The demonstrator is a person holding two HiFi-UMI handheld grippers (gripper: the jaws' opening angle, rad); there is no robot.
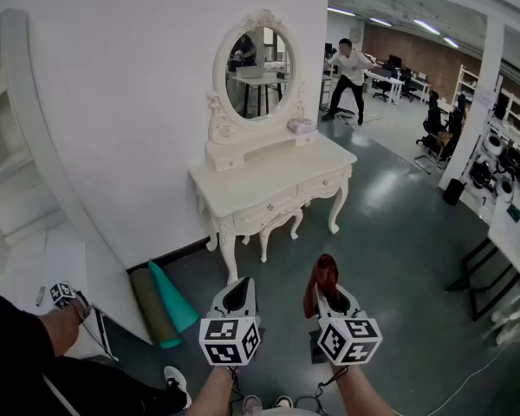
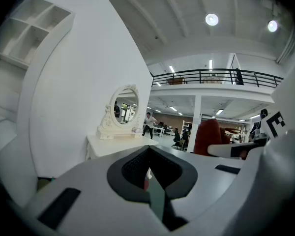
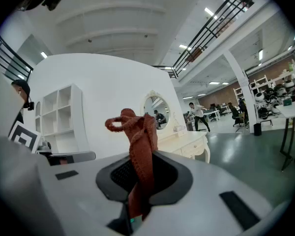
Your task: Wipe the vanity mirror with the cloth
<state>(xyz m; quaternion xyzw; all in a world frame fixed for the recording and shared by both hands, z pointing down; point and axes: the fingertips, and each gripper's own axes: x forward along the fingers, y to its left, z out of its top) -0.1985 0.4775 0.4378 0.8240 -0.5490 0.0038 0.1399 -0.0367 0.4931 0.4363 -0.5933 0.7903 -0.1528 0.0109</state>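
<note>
An oval vanity mirror (image 1: pixel 255 70) in a carved cream frame stands on a cream dressing table (image 1: pixel 269 185) against the white wall, some way ahead of me. It also shows small in the left gripper view as the mirror (image 2: pixel 124 106) and in the right gripper view as the mirror (image 3: pixel 155 113). My right gripper (image 1: pixel 327 295) is shut on a rust-red knitted cloth (image 3: pixel 136 151), which sticks up from the jaws as the cloth (image 1: pixel 322 282). My left gripper (image 1: pixel 239 297) is shut with nothing in it. Both hang low, well short of the table.
A small pale box (image 1: pixel 301 126) sits on the table's shelf. Rolled mats, olive and teal (image 1: pixel 173 299), lean at the wall's foot. White shelving (image 1: pixel 17 154) stands left. A person's arm (image 1: pixel 43 341) is at my left. Another person (image 1: pixel 351 72) moves far behind. Black-legged desks (image 1: pixel 507 241) stand right.
</note>
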